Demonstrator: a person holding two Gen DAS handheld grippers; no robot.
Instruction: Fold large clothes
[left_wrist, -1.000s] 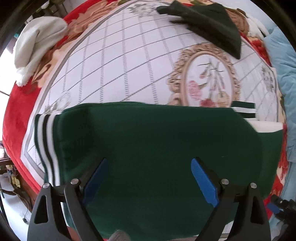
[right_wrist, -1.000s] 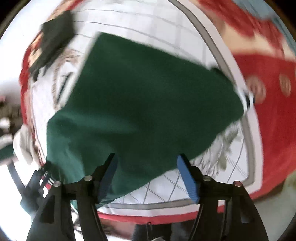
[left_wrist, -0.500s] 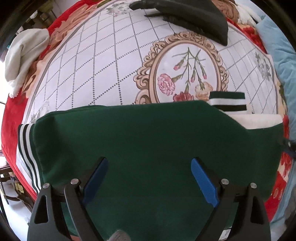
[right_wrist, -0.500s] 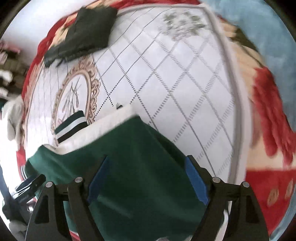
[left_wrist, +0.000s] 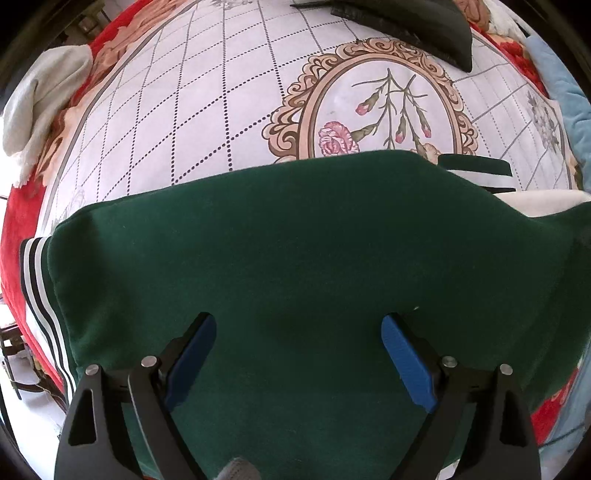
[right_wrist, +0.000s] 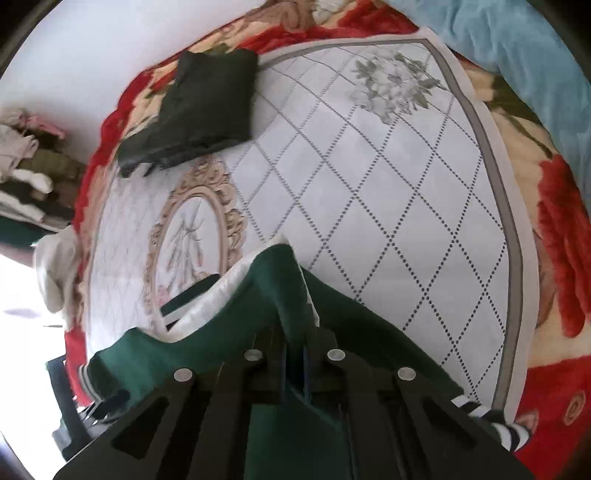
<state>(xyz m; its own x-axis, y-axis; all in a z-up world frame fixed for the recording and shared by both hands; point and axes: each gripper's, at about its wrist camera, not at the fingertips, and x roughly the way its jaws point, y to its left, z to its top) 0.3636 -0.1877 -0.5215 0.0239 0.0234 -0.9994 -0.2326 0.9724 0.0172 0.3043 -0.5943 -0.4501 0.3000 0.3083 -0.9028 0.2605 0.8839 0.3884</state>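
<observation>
A large dark green garment (left_wrist: 295, 240) with a cream lining and black-and-white striped cuffs lies across the near part of the bed. My left gripper (left_wrist: 297, 332) is open just above its middle, blue pads (left_wrist: 195, 350) wide apart, holding nothing. My right gripper (right_wrist: 294, 363) is shut on a raised fold of the green garment (right_wrist: 288, 280) at its right end, where the cream lining (right_wrist: 221, 295) shows. A striped cuff (left_wrist: 476, 173) pokes out beyond the far edge.
A folded black garment (right_wrist: 199, 110) lies at the far end of the bed. A cream cloth (left_wrist: 40, 107) lies at the left edge. A light blue blanket (right_wrist: 498, 44) lies along the right side. The bed cover (left_wrist: 221, 110) is white with a floral medallion.
My right gripper has closed on the garment's right end and lifted a fold. The left gripper has stayed open and moved forward over the garment.
</observation>
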